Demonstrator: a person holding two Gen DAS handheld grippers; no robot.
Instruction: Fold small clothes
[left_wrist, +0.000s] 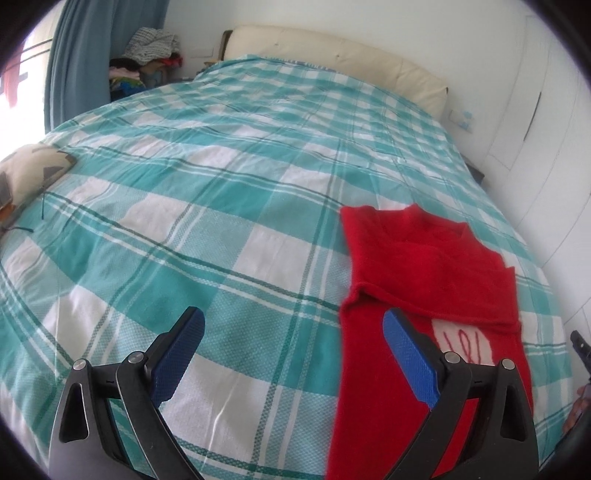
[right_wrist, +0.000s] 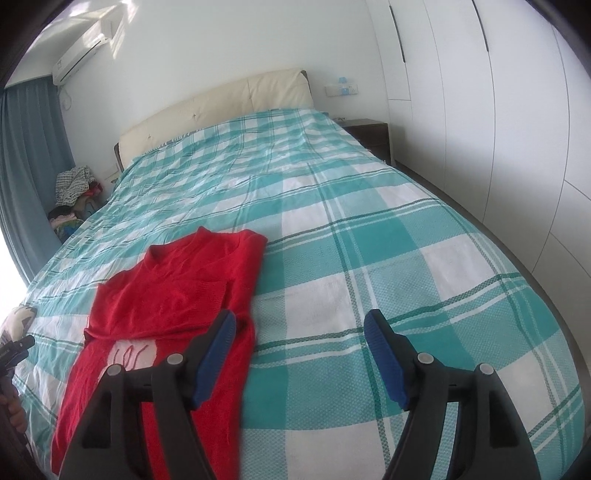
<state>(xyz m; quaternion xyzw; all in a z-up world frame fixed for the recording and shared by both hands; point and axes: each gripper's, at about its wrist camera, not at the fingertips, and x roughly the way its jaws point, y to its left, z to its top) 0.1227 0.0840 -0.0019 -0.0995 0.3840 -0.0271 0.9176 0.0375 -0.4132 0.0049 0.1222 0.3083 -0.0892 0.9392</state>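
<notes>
A red sweater (right_wrist: 173, 295) lies partly folded on the bed (right_wrist: 369, 258), whose teal-and-white checked cover runs up to a cream headboard (right_wrist: 221, 107). White wardrobes (right_wrist: 498, 110) stand beside the bed, and a blue curtain (left_wrist: 81, 55) hangs on its other side. The left hand-held gripper (left_wrist: 293, 354) and the right hand-held gripper (right_wrist: 299, 354) both hang spread and empty above the bed.

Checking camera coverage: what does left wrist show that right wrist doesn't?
Left wrist only: the window and most of the patterned pillow, at the picture's left edge.
Right wrist only: air conditioner, nightstand, tall wardrobe doors.
Both: red sweater with sleeves folded in, plaid bedspread, headboard, curtain, clothes pile. Each view shows its own gripper open, empty.
</notes>
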